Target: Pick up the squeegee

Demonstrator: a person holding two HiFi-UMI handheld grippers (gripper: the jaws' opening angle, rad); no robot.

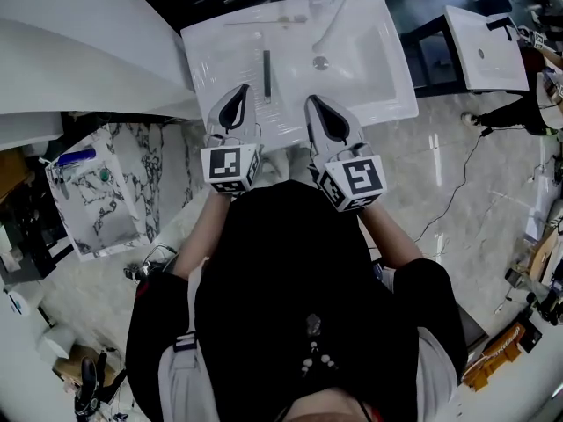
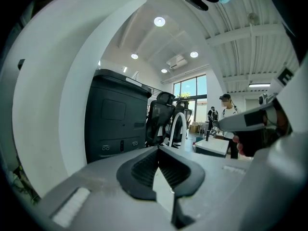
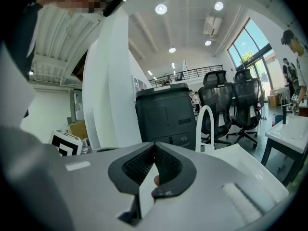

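The squeegee [image 1: 266, 73] is a slim dark bar. It lies on the flat left part of the white sink [image 1: 387, 77], pointing away from me. My left gripper [image 1: 236, 97] hovers at the sink's near edge, just below and left of the squeegee and apart from it, with its jaws shut and nothing between them. Beside it, my right gripper [image 1: 315, 104] is also over the near edge, jaws together and empty. In the left gripper view the left gripper [image 2: 158, 150] shows its pads meeting. The right gripper [image 3: 155, 146] looks the same in its own view. Neither gripper view shows the squeegee.
A white arched faucet [image 1: 339, 11] and a drain [image 1: 320, 61] lie right of the squeegee. A second white sink [image 1: 484, 47] stands at far right. A marble-patterned stand [image 1: 97, 192] is at left, a black cabinet [image 2: 115, 124] and office chairs [image 3: 231, 105] behind.
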